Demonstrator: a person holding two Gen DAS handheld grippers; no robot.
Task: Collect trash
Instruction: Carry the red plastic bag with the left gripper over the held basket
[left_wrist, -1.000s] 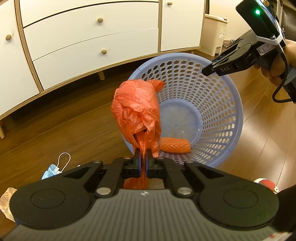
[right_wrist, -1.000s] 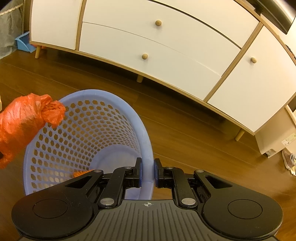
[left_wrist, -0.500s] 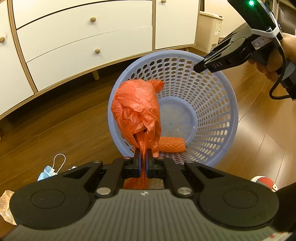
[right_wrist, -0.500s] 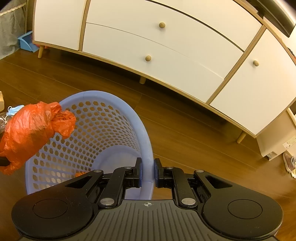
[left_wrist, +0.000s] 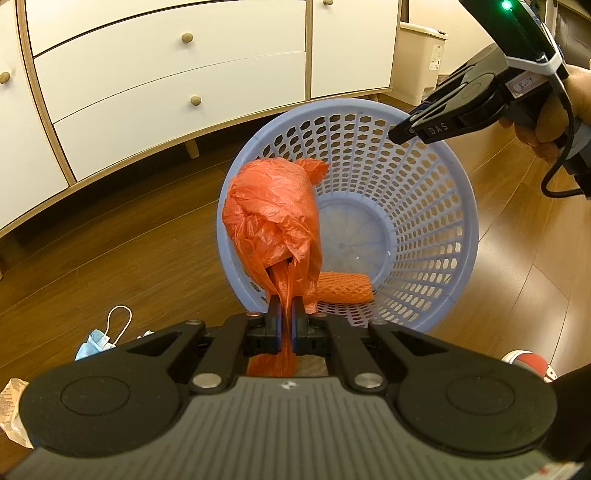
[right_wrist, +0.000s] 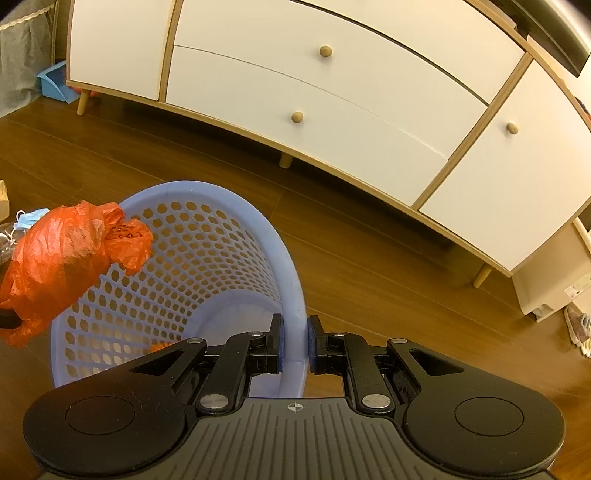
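Left wrist view: scene along the left gripper (left_wrist: 284, 314).
Left gripper: jaws nearly closed, pinching the twisted neck of a crumpled orange plastic bag (left_wrist: 273, 214).
Orange bag: bulk held above the near left rim of a round lilac perforated plastic basket (left_wrist: 424, 236), tilted with its opening toward the camera.
Basket contents: an orange foam mesh sleeve (left_wrist: 341, 287) lying on the lower wall.
Right gripper (left_wrist: 400, 131): held by a hand (left_wrist: 554, 122), clamped on the far right rim.
Floor, left: a blue face mask (left_wrist: 98, 338) and a crumpled brown wrapper (left_wrist: 11, 410) on wood flooring (left_wrist: 129, 251).
Background: a white drawer cabinet (left_wrist: 166, 74).

Right wrist view: scene along the right gripper (right_wrist: 294, 341).
Right gripper: jaws narrowly parted, pads either side of the basket (right_wrist: 236, 236) rim, gripping it.
Orange bag (right_wrist: 66, 258): over the left rim.
Background: cabinet (right_wrist: 369, 92) and flooring (right_wrist: 388, 277).
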